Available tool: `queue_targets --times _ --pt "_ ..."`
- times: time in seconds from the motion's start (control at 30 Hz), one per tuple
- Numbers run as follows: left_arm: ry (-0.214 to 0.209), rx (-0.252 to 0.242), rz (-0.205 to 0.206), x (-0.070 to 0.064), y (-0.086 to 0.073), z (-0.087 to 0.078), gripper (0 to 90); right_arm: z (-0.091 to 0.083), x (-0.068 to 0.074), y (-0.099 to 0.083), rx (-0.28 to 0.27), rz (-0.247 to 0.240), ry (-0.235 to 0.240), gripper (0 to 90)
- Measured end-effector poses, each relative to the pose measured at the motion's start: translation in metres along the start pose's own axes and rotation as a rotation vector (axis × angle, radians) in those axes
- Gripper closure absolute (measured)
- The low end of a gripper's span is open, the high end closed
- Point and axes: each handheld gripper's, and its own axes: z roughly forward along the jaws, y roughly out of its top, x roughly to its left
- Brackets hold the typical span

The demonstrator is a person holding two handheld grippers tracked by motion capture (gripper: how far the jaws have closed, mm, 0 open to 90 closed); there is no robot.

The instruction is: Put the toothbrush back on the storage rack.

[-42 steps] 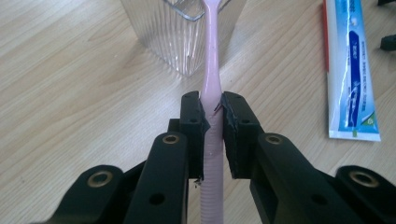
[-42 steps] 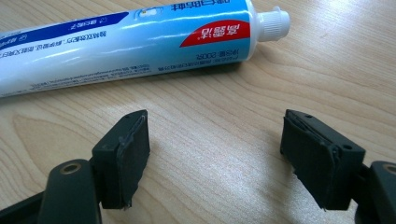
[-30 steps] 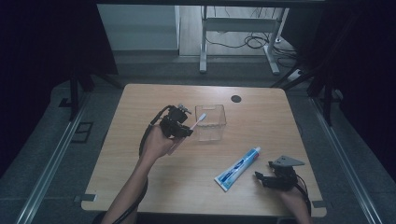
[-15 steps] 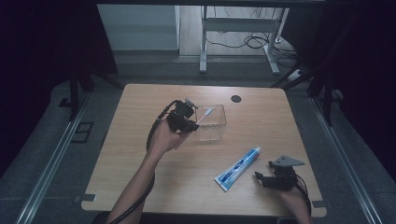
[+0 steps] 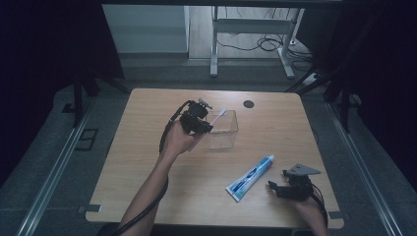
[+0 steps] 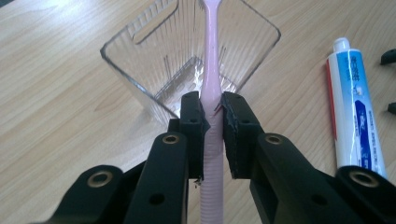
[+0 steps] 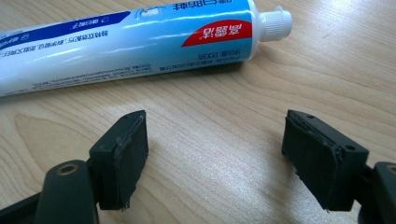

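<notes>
My left gripper (image 5: 202, 123) (image 6: 212, 116) is shut on a pink toothbrush (image 6: 211, 60), whose handle runs between the jaws and whose head end (image 5: 221, 112) points over a clear plastic box (image 5: 222, 129) (image 6: 187, 56). The gripper hangs just above the box's left rim. A blue and white toothpaste tube (image 5: 250, 177) (image 7: 126, 42) (image 6: 356, 112) lies flat on the table, cap toward the far right. My right gripper (image 5: 278, 189) (image 7: 215, 158) rests low by the table's front right, open, with bare wood between its jaws and the tube just beyond them.
The wooden table (image 5: 147, 147) has a small dark round disc (image 5: 249, 103) near its far edge. Beyond the table stand a metal frame and cables on the floor (image 5: 255, 44). Rails run along both sides.
My left gripper has carried the toothbrush to the right and a little farther, from beside the box to over its left rim. The right gripper has stayed put.
</notes>
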Motion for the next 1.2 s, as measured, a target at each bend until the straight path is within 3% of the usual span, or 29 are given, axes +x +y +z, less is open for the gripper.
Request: queue_targets --times 0.57,1.2 --pt "0.037 -0.005 0.03 -0.002 0.032 0.016 79.3 0.0 0.0 0.0 0.001 -0.002 0.003 22.2" --pt "0.045 -0.071 0.031 0.003 0.054 0.028 79.3 0.001 -0.001 0.0 -0.001 -0.01 0.007 21.9"
